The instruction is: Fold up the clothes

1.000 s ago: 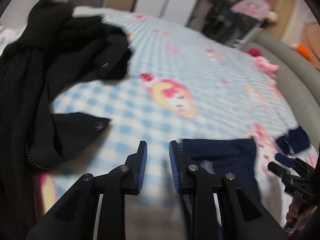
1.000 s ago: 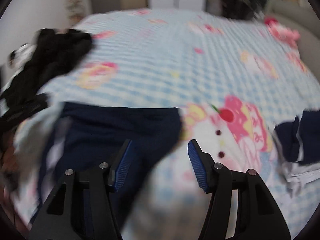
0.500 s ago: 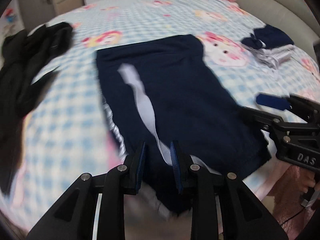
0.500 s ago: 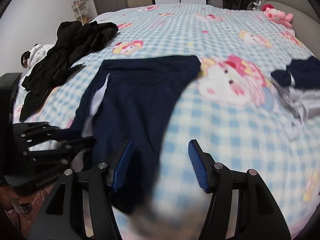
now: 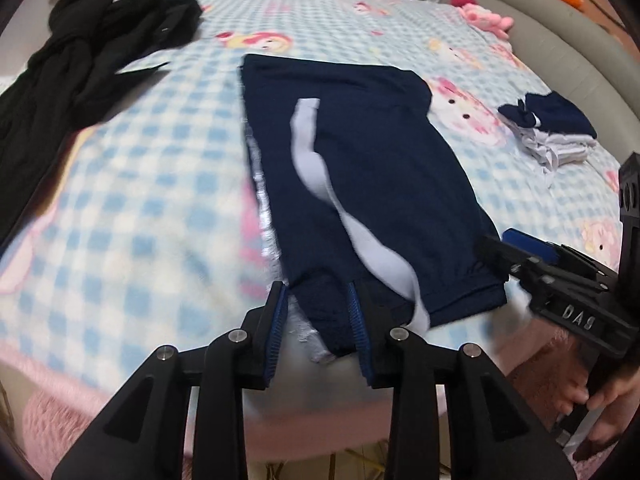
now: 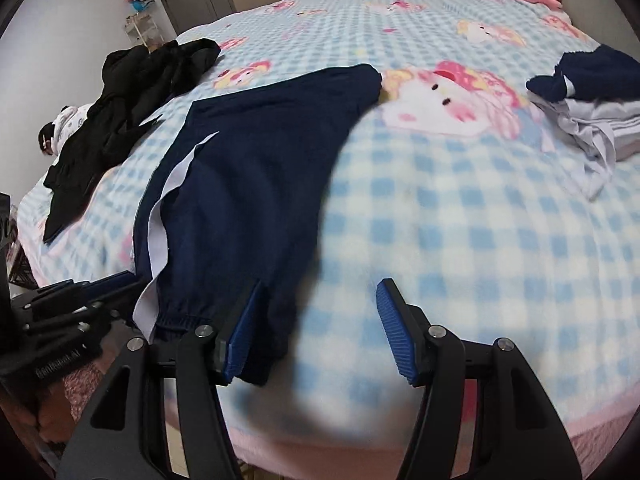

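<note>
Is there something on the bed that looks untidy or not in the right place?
Yes. The black clothes lie in a crumpled heap at the left edge of the bed. The navy trousers lie spread out, but their white stripe runs wavy, so the cloth is twisted. A small navy and grey pile looks loose.

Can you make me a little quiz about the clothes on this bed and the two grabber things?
1. True or false: the navy trousers lie spread flat on the checked blanket.
2. Which pile sits to the left of the trousers in the left wrist view: A) the black clothes, B) the folded navy and white pile, C) the pink plush toy?
3. Fill the gap: the right gripper has its jaws ____ near the trouser cuff.

Key: 1 true. 2 A. 3 open, with nothing between them. The left gripper jaws straddle the other cuff end without pinching it.
</note>
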Demonstrator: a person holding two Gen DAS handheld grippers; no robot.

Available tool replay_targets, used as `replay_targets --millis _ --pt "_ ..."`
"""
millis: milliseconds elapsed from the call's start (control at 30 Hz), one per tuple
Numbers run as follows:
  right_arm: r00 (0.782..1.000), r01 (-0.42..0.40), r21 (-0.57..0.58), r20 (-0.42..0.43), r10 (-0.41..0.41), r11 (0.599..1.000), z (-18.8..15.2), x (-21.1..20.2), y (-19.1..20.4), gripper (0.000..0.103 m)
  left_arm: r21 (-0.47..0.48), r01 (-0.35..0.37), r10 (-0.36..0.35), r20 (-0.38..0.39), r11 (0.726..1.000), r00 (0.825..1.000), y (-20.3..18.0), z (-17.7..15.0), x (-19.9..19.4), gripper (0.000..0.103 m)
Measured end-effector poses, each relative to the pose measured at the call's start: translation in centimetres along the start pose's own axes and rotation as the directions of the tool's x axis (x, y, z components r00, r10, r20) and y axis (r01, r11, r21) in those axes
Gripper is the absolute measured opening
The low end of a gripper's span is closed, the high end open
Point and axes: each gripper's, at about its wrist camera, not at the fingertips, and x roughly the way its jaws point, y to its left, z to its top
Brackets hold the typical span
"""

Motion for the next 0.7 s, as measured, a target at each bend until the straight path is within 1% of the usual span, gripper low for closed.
replay_targets --millis 67,133,167,200,233,267,333,367,433,467,500,533,567,600,633,667,700 --pt "1.000 -0.006 0.004 0.022 0.006 1.000 0.1 -0.7 -0.3 0.059 -0.023 0.008 -0.008 0.015 1.000 1.000 0.6 -0.1 -1.0 0.041" --pt "0.997 -0.026 0.017 0.066 0.025 1.000 0.2 -1.4 -0.4 0.060 -0.046 0.044 -0.041 0.058 0.998 0.997 0.7 0.1 -1.8 0.040" --pt "0.997 -0.042 0.021 0.072 0.040 0.999 0.3 -1.4 -0.3 0.060 -0.056 0.061 -0.057 0.078 0.997 0.995 0.7 0.2 -2.1 0.040" --pt "0.996 -0.058 0.023 0.074 0.056 0.998 0.3 -1.3 -0.2 0.060 -0.056 0.064 -0.059 0.082 0.996 0.995 0.5 0.3 -2.0 0.040" --pt "0.995 -0.067 0.019 0.070 0.065 0.998 0.2 -1.0 0.0 0.060 -0.045 0.039 -0.036 0.069 0.998 0.997 0.2 0.5 -1.4 0.040" --pt "0.997 -0.058 0.007 0.057 0.058 0.998 0.1 -0.6 0.3 0.060 -0.033 0.011 -0.009 0.054 0.999 0.998 0.0 0.7 -0.9 0.040" --pt "1.000 -0.011 -0.012 0.010 0.012 1.000 -0.4 0.3 0.7 0.060 -0.009 -0.095 0.096 0.020 0.995 0.995 -0.2 0.9 0.4 0.042" --pt "1.000 0.009 -0.012 -0.017 -0.009 1.000 -0.7 0.6 0.7 0.060 -0.014 -0.121 0.121 0.014 0.993 0.993 0.2 0.8 0.7 0.042" --pt "0.999 0.003 0.023 -0.032 -0.003 1.000 -0.8 0.3 0.0 0.060 -0.077 -0.106 0.108 0.022 0.991 0.994 1.5 0.7 0.5 0.041" --pt "1.000 -0.004 0.042 -0.027 0.005 0.999 -0.7 0.0 -0.4 0.060 -0.117 -0.080 0.084 0.035 0.990 0.996 2.4 0.5 0.0 0.041" --pt "1.000 -0.005 0.048 -0.009 0.006 0.999 -0.6 -0.5 -0.7 0.061 -0.152 -0.025 0.034 0.057 0.988 0.998 3.1 0.4 -0.6 0.039" --pt "1.000 -0.006 0.047 0.013 0.005 0.999 -0.5 -1.0 -0.9 0.061 -0.182 0.044 -0.030 0.078 0.982 0.996 3.7 0.2 -1.1 0.040" --pt "0.999 -0.007 0.045 0.036 0.005 0.999 -0.3 -1.5 -1.2 0.061 -0.198 0.121 -0.105 0.091 0.973 0.990 4.0 0.0 -1.4 0.040" --pt "0.999 -0.012 0.044 0.051 0.010 0.999 -0.1 -1.8 -1.3 0.062 -0.199 0.165 -0.148 0.096 0.966 0.984 4.1 -0.1 -1.5 0.040" --pt "0.998 -0.025 0.046 0.051 0.022 0.999 0.0 -1.6 -1.3 0.063 -0.188 0.177 -0.161 0.098 0.966 0.982 3.9 -0.2 -1.5 0.040" --pt "0.998 -0.039 0.053 0.043 0.037 0.998 0.0 -1.3 -1.3 0.063 -0.163 0.155 -0.142 0.088 0.974 0.986 3.4 -0.4 -1.3 0.040" --pt "0.999 -0.042 0.055 0.026 0.041 0.998 0.0 -0.9 -1.2 0.063 -0.145 0.111 -0.102 0.069 0.983 0.992 2.8 -0.5 -0.9 0.040"
